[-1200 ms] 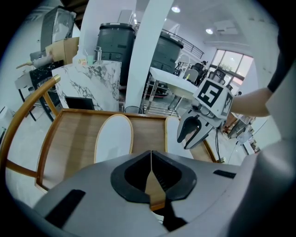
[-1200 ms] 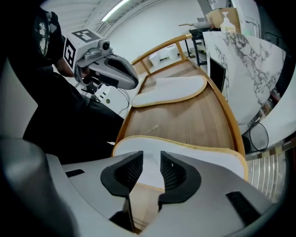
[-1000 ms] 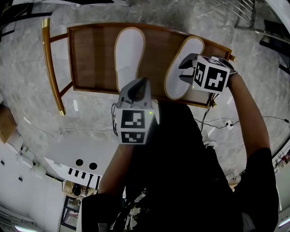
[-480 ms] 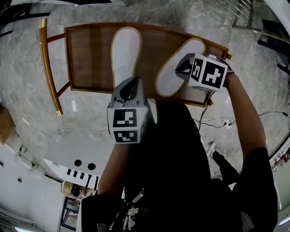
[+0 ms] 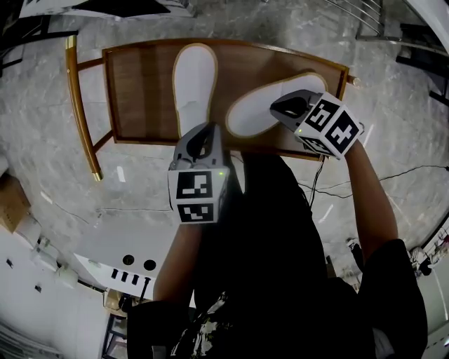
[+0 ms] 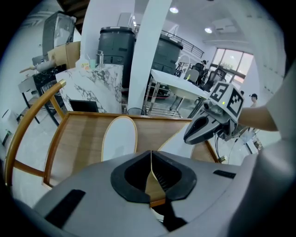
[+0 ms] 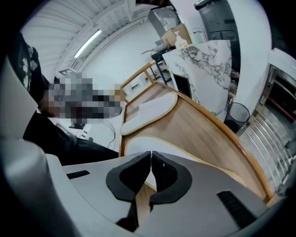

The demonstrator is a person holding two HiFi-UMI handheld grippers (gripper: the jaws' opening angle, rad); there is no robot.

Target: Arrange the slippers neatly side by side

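Two white slippers with tan rims lie on a wooden bench point(image 5: 140, 91). The left slipper point(image 5: 194, 80) points straight away from me; in the left gripper view this left slipper point(image 6: 119, 141) lies ahead and left of the jaws. The right slipper point(image 5: 259, 109) lies slanted, nearly crosswise. My right gripper point(image 5: 279, 106) sits at its near edge, jaws closed on the rim; the right slipper point(image 7: 152, 143) fills the space just beyond the right gripper point(image 7: 151, 155). My left gripper point(image 5: 205, 130) hovers shut at the bench's near edge, beside the left slipper's heel, holding nothing that I can see.
The bench has a curved wooden rail point(image 5: 77, 98) on its left side. Marble floor surrounds it, with a cable point(image 5: 393, 179) at the right and a cardboard box point(image 5: 10, 200) at the far left. A metal railing point(image 5: 365, 21) stands beyond the bench.
The right gripper closed on the right slipper's edge and swung the slipper from steeply diagonal to nearly crosswise. The left gripper and the left slipper stayed about where they were.
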